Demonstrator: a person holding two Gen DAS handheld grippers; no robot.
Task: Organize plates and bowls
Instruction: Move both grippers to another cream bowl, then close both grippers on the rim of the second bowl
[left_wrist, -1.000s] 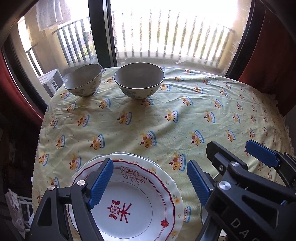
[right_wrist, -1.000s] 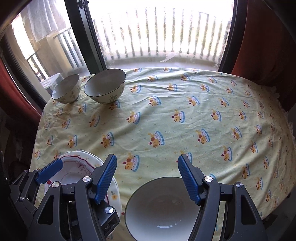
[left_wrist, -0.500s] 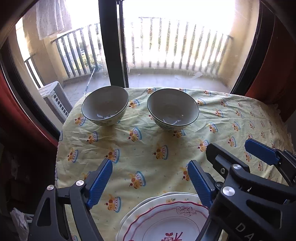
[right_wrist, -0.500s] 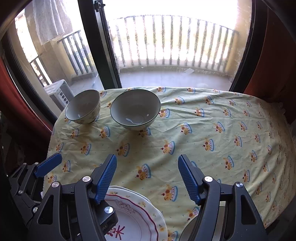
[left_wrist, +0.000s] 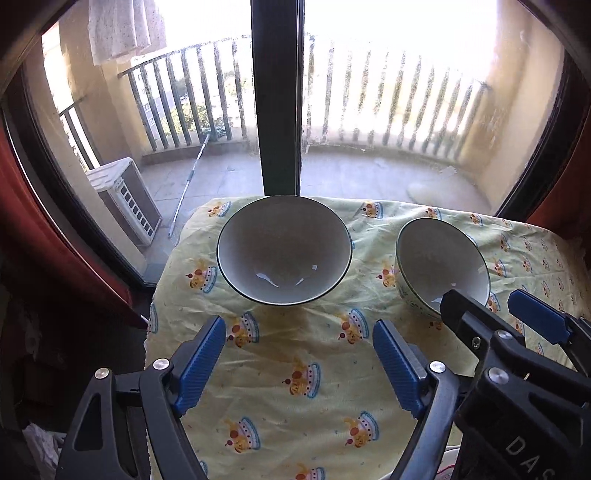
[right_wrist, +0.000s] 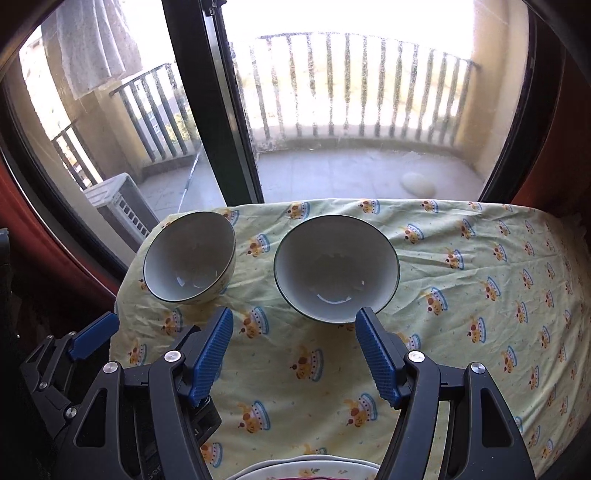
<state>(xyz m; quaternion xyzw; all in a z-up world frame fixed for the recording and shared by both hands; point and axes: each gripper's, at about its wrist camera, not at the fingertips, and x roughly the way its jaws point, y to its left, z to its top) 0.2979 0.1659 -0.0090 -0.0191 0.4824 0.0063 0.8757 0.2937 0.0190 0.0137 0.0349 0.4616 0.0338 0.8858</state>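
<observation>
- Beyond the glass I see a sunlit balcony with railings (right_wrist: 354, 92); my table carries a yellow tablecloth (right_wrist: 461, 314) printed with little crowns.
- Two empty white bowls sit near the table's far edge: the left bowl (left_wrist: 284, 249) close to the far-left corner, the right bowl (right_wrist: 336, 267) just beside it, apart.
- My left gripper (left_wrist: 299, 363) hangs over bare cloth short of the left bowl, jaws wide, holding nothing.
- My right gripper (right_wrist: 293, 354) stands open and empty just short of the right bowl.
- At the near edge, a plate rim (right_wrist: 295, 467) peeks in.
</observation>
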